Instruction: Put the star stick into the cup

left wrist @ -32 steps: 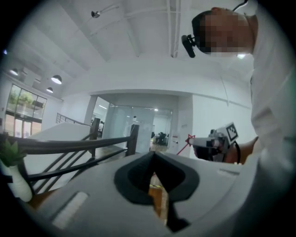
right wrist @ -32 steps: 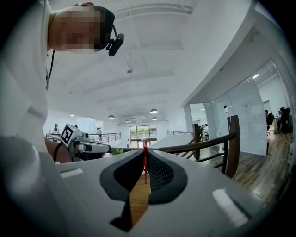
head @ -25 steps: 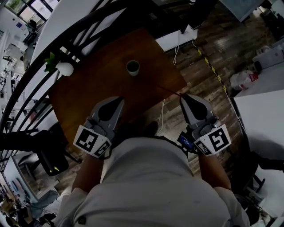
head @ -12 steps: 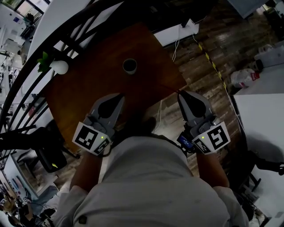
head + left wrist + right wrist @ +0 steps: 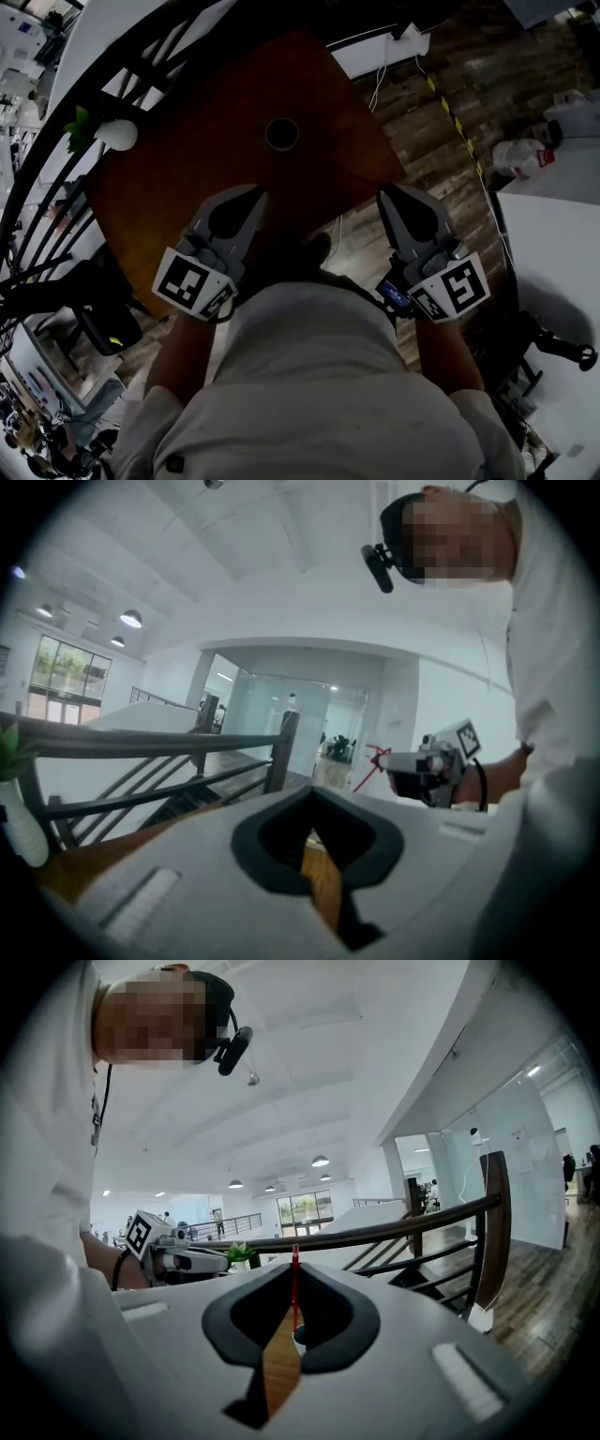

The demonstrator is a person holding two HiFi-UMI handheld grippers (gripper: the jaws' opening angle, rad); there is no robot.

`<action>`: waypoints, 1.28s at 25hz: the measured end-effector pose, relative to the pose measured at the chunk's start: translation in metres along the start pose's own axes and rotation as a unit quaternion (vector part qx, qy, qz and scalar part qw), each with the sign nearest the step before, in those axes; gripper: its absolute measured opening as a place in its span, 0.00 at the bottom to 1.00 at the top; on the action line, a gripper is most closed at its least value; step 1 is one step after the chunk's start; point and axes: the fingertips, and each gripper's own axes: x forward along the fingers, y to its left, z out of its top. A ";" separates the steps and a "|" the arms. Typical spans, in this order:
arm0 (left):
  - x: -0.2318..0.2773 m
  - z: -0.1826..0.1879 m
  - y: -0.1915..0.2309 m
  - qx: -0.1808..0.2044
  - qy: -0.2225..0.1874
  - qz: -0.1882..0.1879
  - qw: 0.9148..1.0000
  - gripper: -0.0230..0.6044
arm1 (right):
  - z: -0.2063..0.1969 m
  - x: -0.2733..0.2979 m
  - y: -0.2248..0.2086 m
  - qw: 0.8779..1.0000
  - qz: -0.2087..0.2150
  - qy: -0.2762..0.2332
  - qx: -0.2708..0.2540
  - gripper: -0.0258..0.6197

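- The fingers (image 5: 422, 1344) of the right gripper (image 5: 383, 193) pinch the thin red star stick (image 5: 294, 1283), which juts out past their tips.
- The left gripper (image 5: 257, 191) has its fingers pressed together on nothing.
- The cup (image 5: 281, 134) stands upright on the far half of the tabletop (image 5: 187, 187), nearer its right edge and well apart from both grippers.
- To do this well, centre the stick's free end over the cup's mouth, lower it inside, and only then let go.

Thin red star stick (image 5: 294, 1286) stands upright in right tool (image 5: 387, 197); cup (image 5: 281, 134) sits upright.
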 end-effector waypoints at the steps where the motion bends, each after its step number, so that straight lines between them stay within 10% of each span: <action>1: 0.002 -0.001 0.005 -0.002 0.002 0.000 1.000 0.04 | -0.002 0.005 -0.002 1.000 0.000 0.002 0.002 0.08; 32: 0.075 -0.101 0.132 -0.059 0.075 -0.003 0.995 0.04 | -0.103 0.168 -0.062 0.996 0.036 0.076 0.021 0.08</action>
